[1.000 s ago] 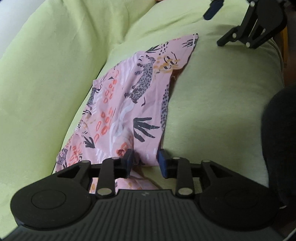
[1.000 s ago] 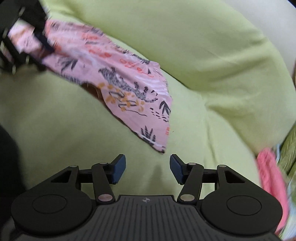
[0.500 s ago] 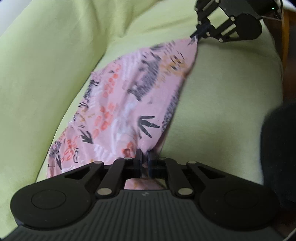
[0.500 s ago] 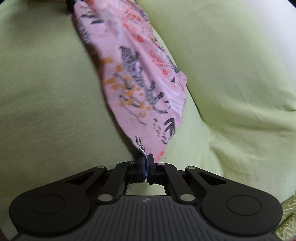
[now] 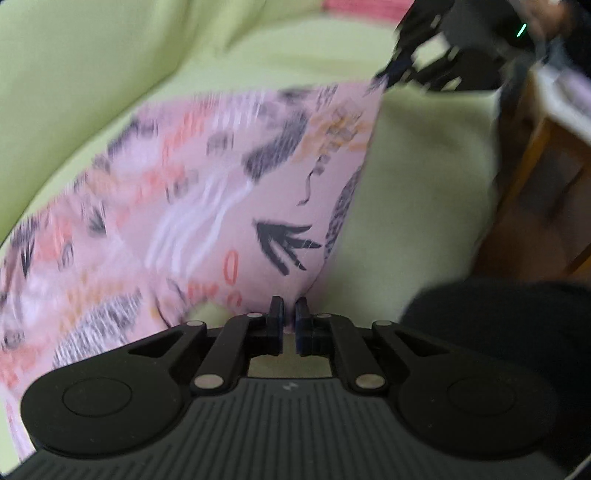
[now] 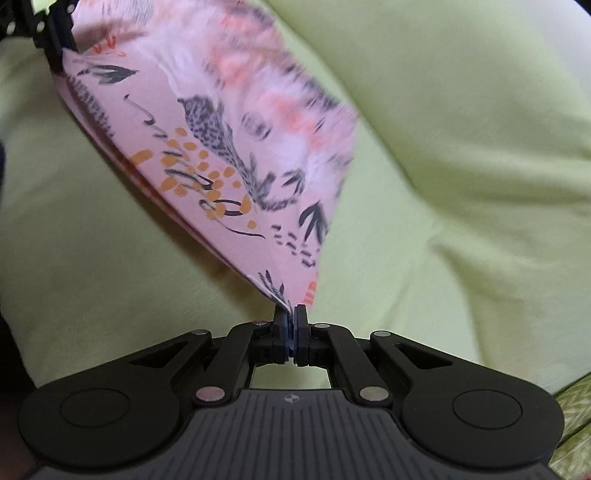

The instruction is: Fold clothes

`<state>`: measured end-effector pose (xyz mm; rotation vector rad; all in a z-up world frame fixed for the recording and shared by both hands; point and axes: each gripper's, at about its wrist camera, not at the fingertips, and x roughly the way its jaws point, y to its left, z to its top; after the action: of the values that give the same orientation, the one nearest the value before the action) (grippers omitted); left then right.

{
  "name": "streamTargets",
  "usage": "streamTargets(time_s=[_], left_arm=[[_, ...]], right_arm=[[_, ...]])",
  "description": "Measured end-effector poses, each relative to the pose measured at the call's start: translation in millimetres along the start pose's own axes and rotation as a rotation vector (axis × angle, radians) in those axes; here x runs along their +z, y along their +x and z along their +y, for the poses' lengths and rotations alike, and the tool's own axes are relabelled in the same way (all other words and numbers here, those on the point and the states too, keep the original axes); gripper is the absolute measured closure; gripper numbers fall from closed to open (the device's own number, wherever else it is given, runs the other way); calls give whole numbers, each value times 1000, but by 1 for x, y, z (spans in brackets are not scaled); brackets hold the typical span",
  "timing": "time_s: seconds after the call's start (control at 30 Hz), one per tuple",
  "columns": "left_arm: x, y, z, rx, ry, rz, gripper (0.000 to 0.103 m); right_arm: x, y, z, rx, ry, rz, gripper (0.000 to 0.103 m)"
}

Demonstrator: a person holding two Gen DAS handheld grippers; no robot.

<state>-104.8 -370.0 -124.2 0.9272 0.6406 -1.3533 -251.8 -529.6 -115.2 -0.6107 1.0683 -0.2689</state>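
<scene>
A pink printed garment [image 5: 207, 206] with black, orange and white patterns hangs stretched above a light green sofa cushion [image 5: 417, 177]. My left gripper [image 5: 289, 314] is shut on one corner of its edge. My right gripper [image 6: 291, 321] is shut on the opposite corner of the garment [image 6: 229, 140]. The right gripper [image 5: 399, 74] shows at the top right of the left wrist view. The left gripper [image 6: 55, 37] shows at the top left of the right wrist view. The cloth is taut between them and blurred.
The green sofa back [image 6: 461, 92] rises behind the seat. A wooden piece of furniture [image 5: 546, 192] stands right of the sofa. A dark object [image 5: 509, 332] lies at the right. A pink item [image 5: 362, 5] lies at the far top.
Both grippers closed on opposite corners of the garment, then lifted it off the cushion and pulled it taut between them.
</scene>
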Motion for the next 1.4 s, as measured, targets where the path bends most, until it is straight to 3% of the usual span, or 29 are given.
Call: streamTargets(time_s=[0.07,0.13,0.17,0.27,0.33,0.37,0.4,0.43,0.5,0.6,0.7,0.77,0.83,0.87,0.9,1.0,1.1,1.2,1.27,1.33,1.4], left_arm=[[-1,-6,-4,29,-48,-36,95],[-3,-12,-8,93,-63,-55,93],[-4,-13,-12,117,-52,-57,91],[-8,-15,-21,185,-18,-60,86],[-9,-11,-27,214,5,-48,87],[-9,-11,-30,219,13,-46,92],[-9,-10,-32,224,23,-44,96],[-8,-11,-34,228,41,-42,98],[-7,-14,-38,230,91,-42,100],[-5,-13,-36,169,107,-26,100],[-6,-6,-33,141,134,-2,100],[-5,-12,-30,121,148,2,95],[-7,-25,-26,76,126,-3,88],[-10,-34,-24,63,121,-21,88],[-13,-44,-22,54,113,-37,88],[-29,-64,-9,100,57,-53,88],[-49,-77,4,196,5,-45,79],[-66,-76,6,279,13,-1,78],[-74,-76,6,317,17,13,77],[-82,-77,11,343,3,12,73],[-89,-81,22,353,-41,0,72]], right_arm=[[-6,11,10,-23,51,7,95],[-13,9,17,-73,132,-31,64],[-17,7,19,-91,175,-49,59],[-25,9,20,-106,270,-62,58],[-24,12,20,-119,279,-73,63],[-24,12,20,-119,270,-78,69],[-24,10,22,-112,251,-81,91],[-24,7,23,-104,233,-83,103],[-23,3,25,-111,179,-87,103],[-22,-4,21,-149,145,-68,103],[-22,14,20,-54,161,7,103],[-23,14,25,-67,136,31,102],[-21,8,23,-96,165,58,85],[-19,1,19,-122,196,62,80],[-17,-6,16,-145,235,65,69],[-7,-37,7,-144,434,-5,64],[9,-64,14,24,620,-163,60],[34,-74,30,341,799,-286,60],[53,-64,41,606,976,-314,60],[75,-45,57,827,1133,-285,60],[99,-30,74,879,1213,-244,60]])
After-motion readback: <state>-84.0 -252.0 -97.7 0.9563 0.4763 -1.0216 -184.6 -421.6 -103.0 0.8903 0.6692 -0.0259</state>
